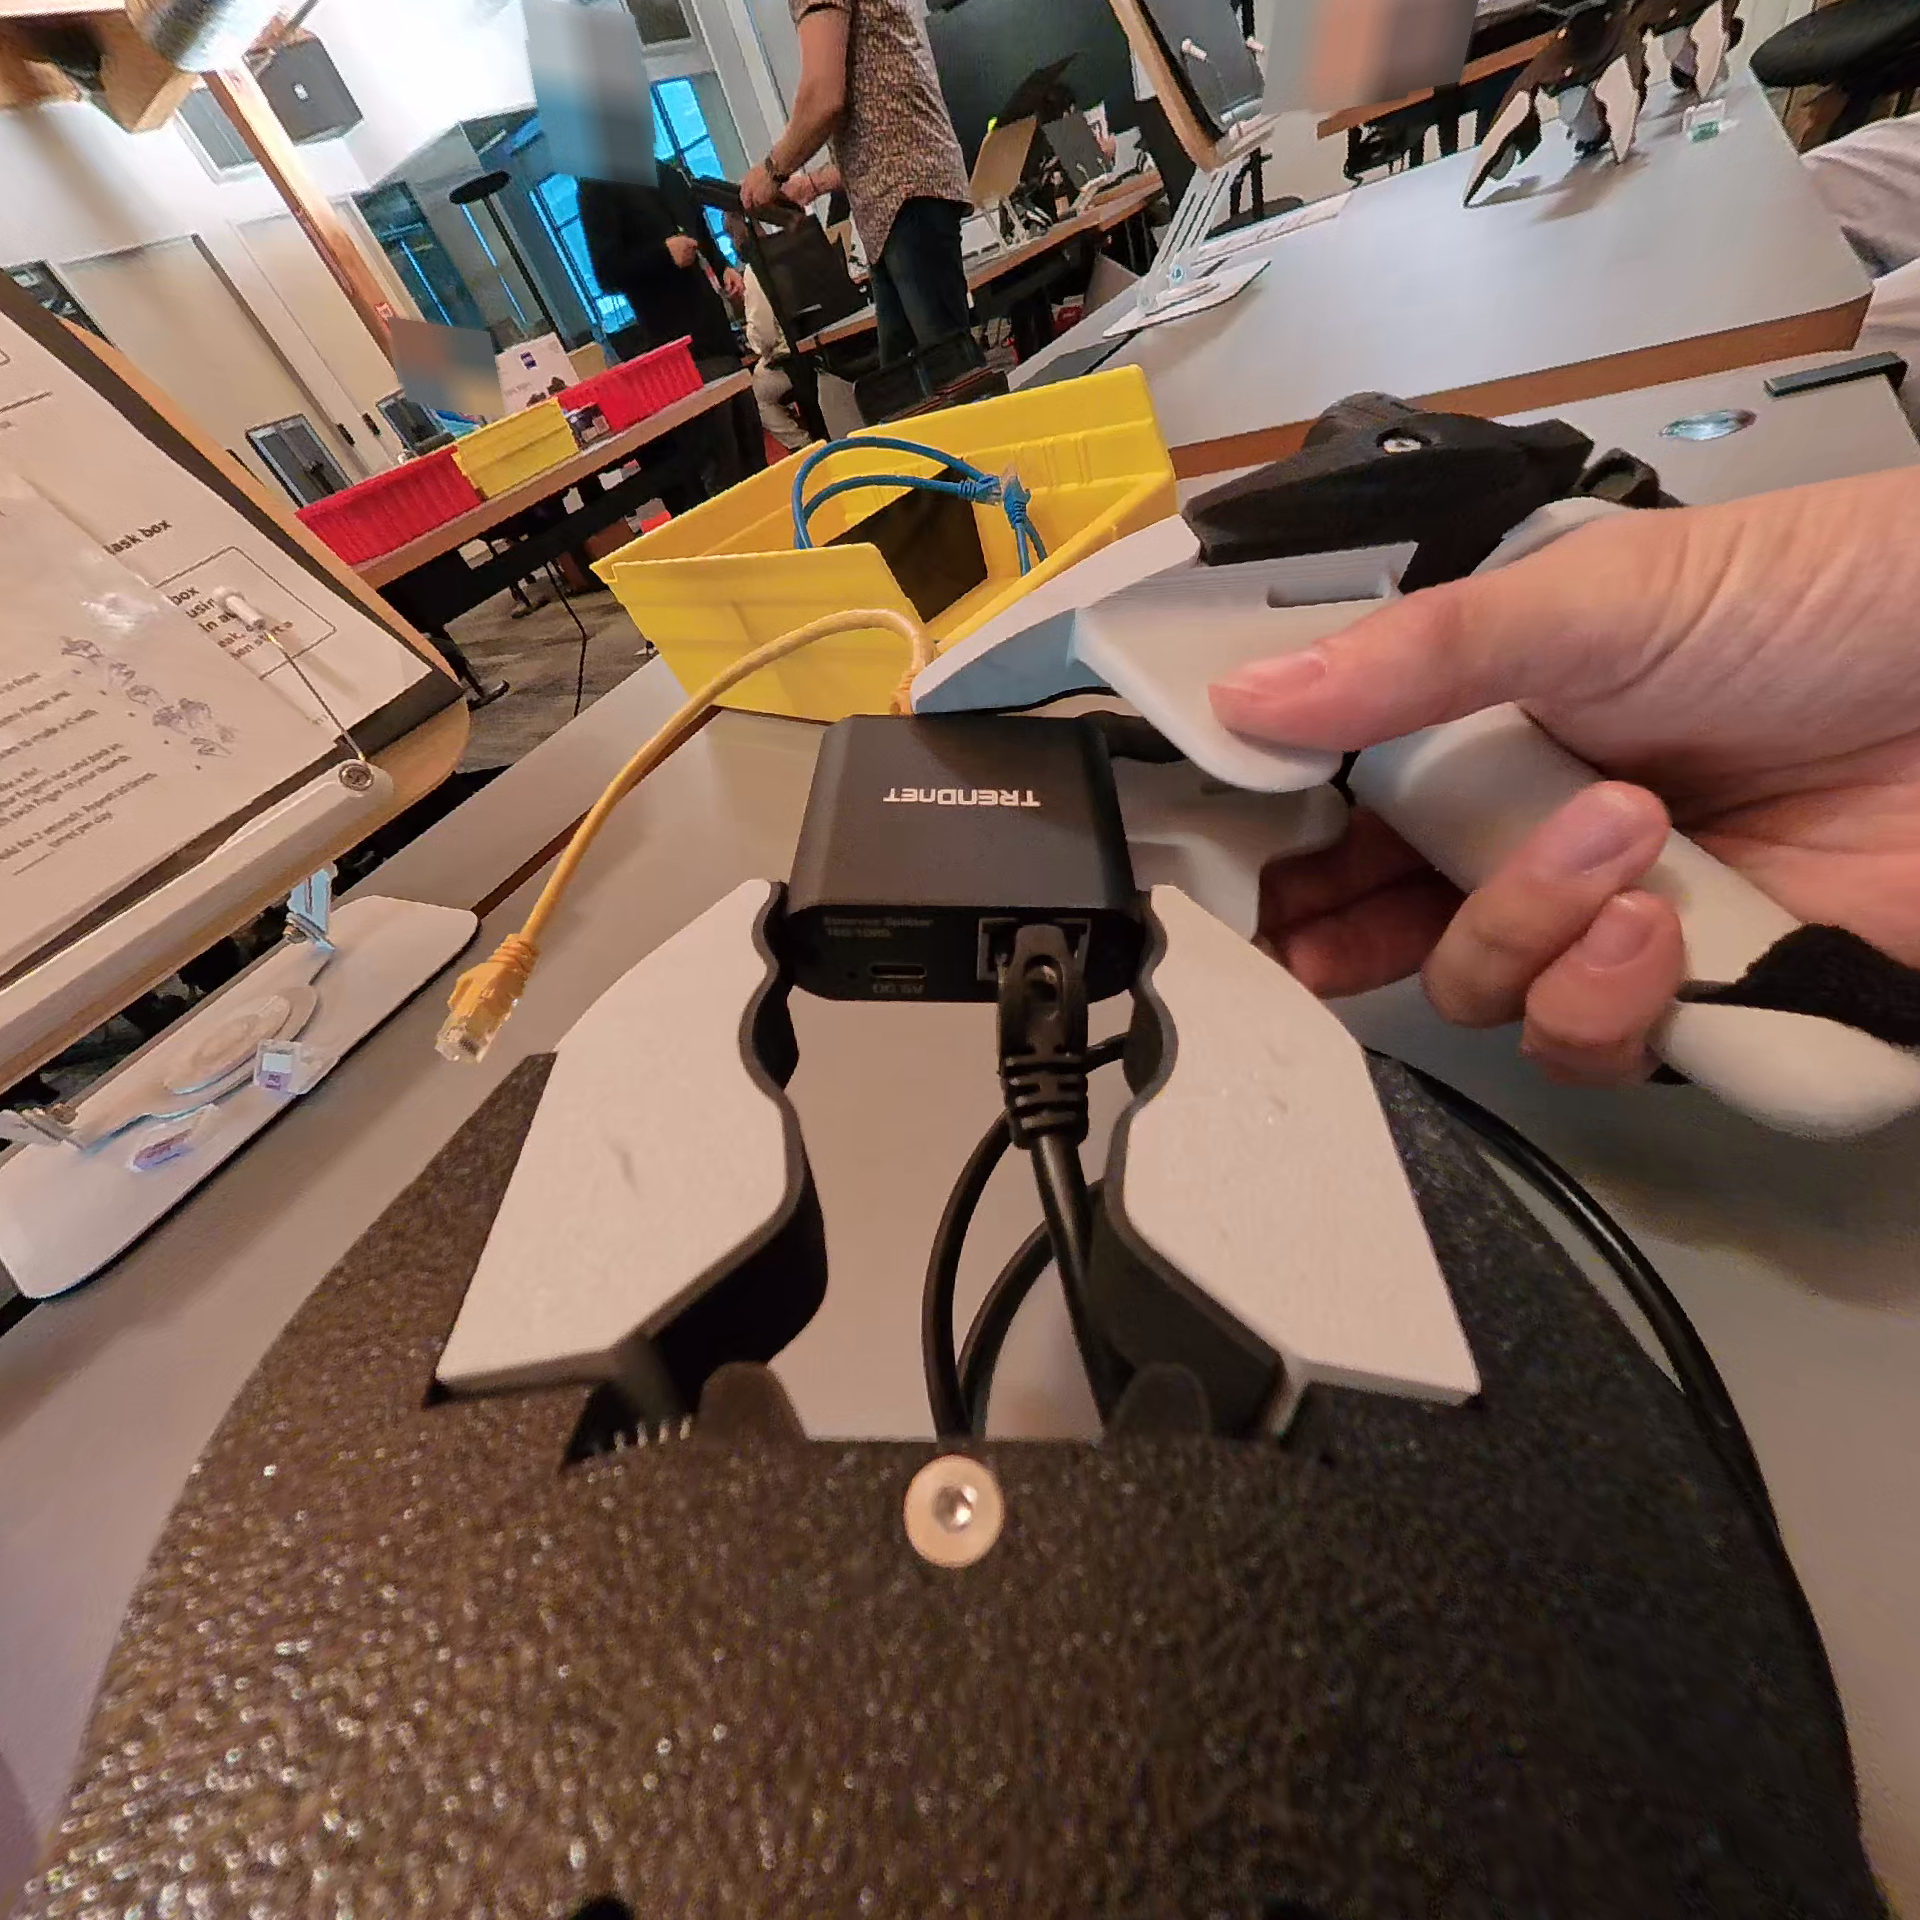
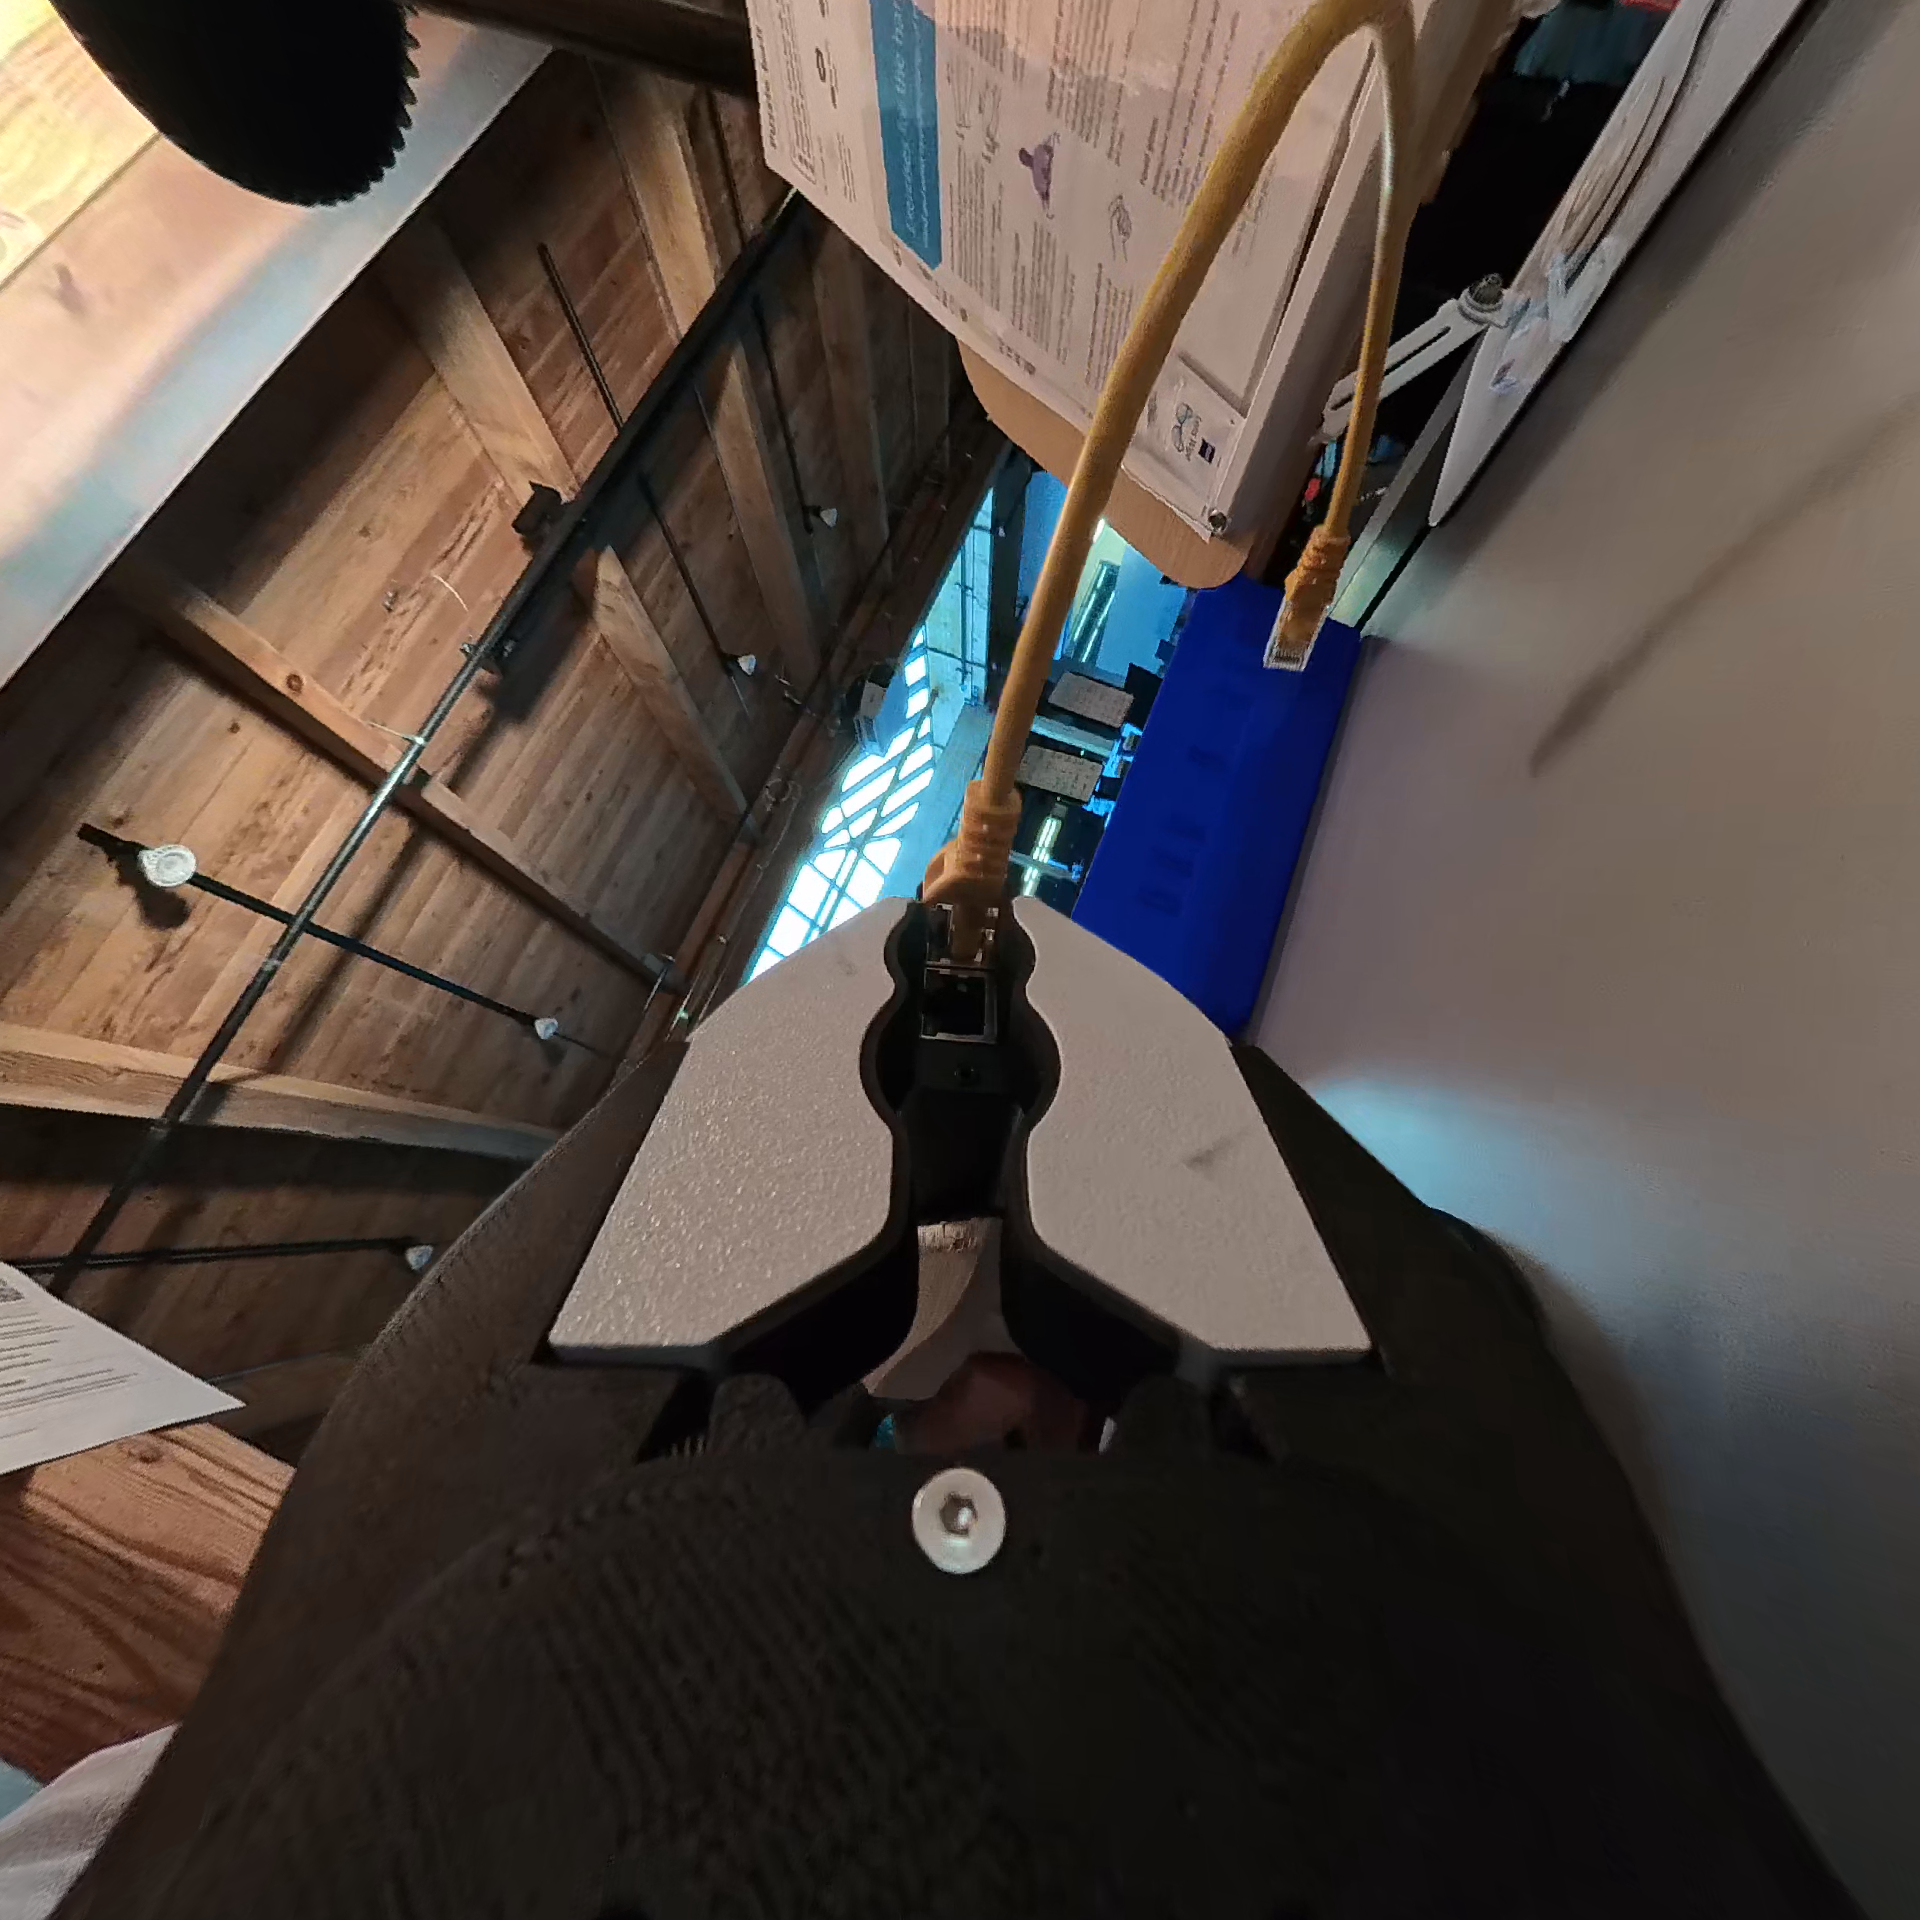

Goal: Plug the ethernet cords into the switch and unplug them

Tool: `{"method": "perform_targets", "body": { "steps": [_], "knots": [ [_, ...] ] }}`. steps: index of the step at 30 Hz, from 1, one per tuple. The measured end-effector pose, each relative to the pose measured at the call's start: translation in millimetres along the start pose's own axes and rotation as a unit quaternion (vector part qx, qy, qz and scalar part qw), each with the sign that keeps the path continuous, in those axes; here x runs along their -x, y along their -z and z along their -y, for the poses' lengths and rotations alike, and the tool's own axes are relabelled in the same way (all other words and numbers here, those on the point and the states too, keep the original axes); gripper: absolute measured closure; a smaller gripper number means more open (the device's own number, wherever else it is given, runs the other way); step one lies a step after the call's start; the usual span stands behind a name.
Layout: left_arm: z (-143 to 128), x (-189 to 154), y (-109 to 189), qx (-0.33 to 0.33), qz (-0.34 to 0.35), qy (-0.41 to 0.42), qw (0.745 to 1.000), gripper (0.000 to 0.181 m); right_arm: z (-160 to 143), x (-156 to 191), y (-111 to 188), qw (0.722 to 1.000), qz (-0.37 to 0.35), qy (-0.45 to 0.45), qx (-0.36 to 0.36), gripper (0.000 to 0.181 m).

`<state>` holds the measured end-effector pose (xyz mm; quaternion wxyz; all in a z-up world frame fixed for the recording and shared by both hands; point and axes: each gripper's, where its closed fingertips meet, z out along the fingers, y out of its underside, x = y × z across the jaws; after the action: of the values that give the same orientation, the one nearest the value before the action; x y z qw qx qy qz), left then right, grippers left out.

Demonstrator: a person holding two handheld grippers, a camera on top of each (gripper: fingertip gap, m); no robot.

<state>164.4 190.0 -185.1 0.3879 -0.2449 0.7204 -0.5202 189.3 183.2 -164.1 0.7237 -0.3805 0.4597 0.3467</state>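
My left gripper (image 1: 961,902) is shut on the near end of the black switch (image 1: 956,821) and holds it just above the grey table (image 1: 208,1392). A black cord (image 1: 1039,1049) is plugged into the switch's near port and loops back under the gripper. My right gripper (image 2: 961,920), turned on its side and held by a hand (image 1: 1662,727), is shut on the yellow cord's plug (image 2: 975,883) at the switch's far face (image 2: 956,1060). An empty port (image 2: 956,1013) shows beside the plug. The yellow cord (image 1: 623,769) arches left; its loose plug (image 1: 483,997) hangs free.
A yellow bin (image 1: 779,592) holding a blue cord (image 1: 894,468) stands just behind the switch. A tilted document stand (image 1: 156,675) is on the left. A blue bin (image 2: 1216,810) lies beyond the right gripper. People stand at far tables. Only a small space, under 4 cm, lies between the two pairs of fingers.
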Motion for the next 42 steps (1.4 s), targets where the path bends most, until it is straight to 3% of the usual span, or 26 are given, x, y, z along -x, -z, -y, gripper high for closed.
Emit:
{"method": "perform_targets", "body": {
  "steps": [9, 19, 27, 32, 36, 40, 42],
  "knots": [
    [-2, -1, -2, 0.007, 0.005, -0.005, 1.000, 0.120, 1, -4, 1, 1.000, -0.005, 0.005, -0.006, 0.171],
    [-3, 3, -3, 0.002, 0.023, -0.006, 1.000, 0.120, -1, -2, -3, 0.994, 0.022, 0.101, 0.043, 0.170],
    [-2, 4, -4, -0.011, 0.014, 0.039, 0.999, 0.120, 1, -4, -4, 0.990, 0.028, 0.127, 0.060, 0.170],
    [8, 11, 4, -0.023, 0.041, -0.009, 0.999, 0.120, 28, -15, 4, 0.991, 0.011, 0.131, 0.034, 0.172],
    [12, 19, 10, -0.029, 0.056, -0.010, 0.998, 0.120, 31, -2, 11, 0.974, -0.005, 0.213, 0.071, 0.171],
    [8, 27, 14, -0.034, 0.054, 0.021, 0.998, 0.120, 60, 41, 28, 0.933, -0.022, 0.345, 0.096, 0.172],
    [5, 28, 14, -0.032, 0.056, 0.025, 0.998, 0.120, 83, 61, 41, 0.897, -0.052, 0.426, 0.106, 0.171]
  ]
}}
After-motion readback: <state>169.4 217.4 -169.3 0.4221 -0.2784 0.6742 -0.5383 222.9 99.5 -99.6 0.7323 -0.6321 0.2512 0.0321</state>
